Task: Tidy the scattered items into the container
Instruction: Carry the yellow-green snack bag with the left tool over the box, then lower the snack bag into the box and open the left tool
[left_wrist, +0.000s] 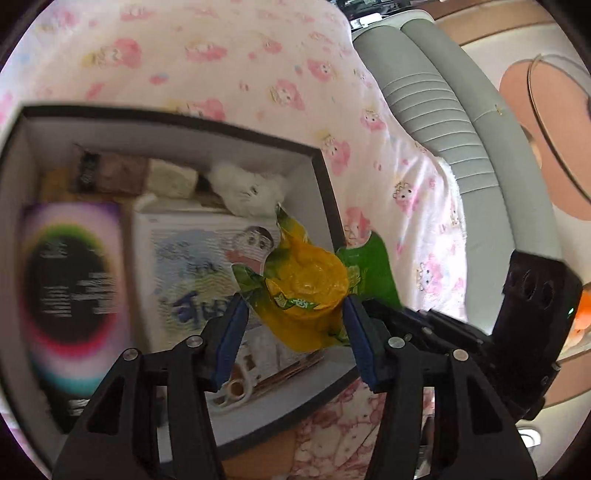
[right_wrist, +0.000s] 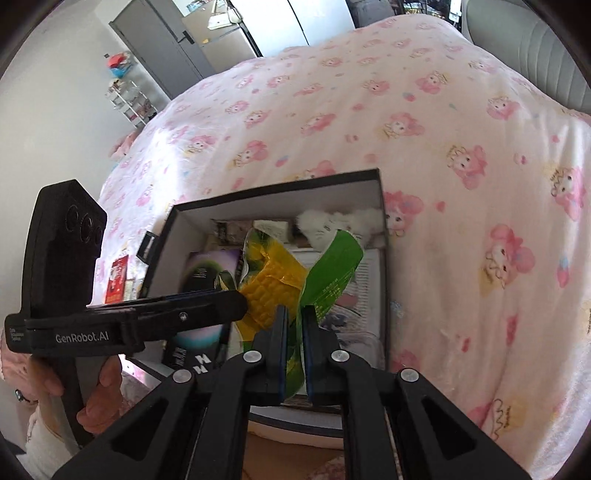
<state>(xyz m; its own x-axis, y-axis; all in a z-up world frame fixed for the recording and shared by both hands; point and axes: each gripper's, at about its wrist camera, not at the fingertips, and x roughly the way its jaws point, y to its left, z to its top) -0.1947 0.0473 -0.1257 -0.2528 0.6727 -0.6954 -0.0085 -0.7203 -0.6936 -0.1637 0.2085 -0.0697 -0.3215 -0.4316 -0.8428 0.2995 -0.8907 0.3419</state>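
Observation:
A vacuum-packed corn cob (left_wrist: 306, 288) in a yellow and green wrapper hangs over the right part of an open black-rimmed box (left_wrist: 221, 127). My left gripper (left_wrist: 294, 306) has its blue pads pressed on either side of the cob's thick body. My right gripper (right_wrist: 295, 310) is shut on the wrapper's green flap (right_wrist: 328, 273). The cob (right_wrist: 273, 291) sits just above the box (right_wrist: 277, 192) interior. In the right wrist view, the left gripper's finger (right_wrist: 207, 308) reaches the cob from the left. The box holds a white plush toy (left_wrist: 247, 192), a cartoon booklet (left_wrist: 199, 266) and a dark rainbow-ring carton (left_wrist: 66, 280).
The box rests on a bed with a pink cartoon-print blanket (right_wrist: 443, 147). A grey padded headboard (left_wrist: 443, 110) runs along the right. A red packet (right_wrist: 118, 277) lies on the blanket left of the box. A person's hand (right_wrist: 99, 398) grips the left tool.

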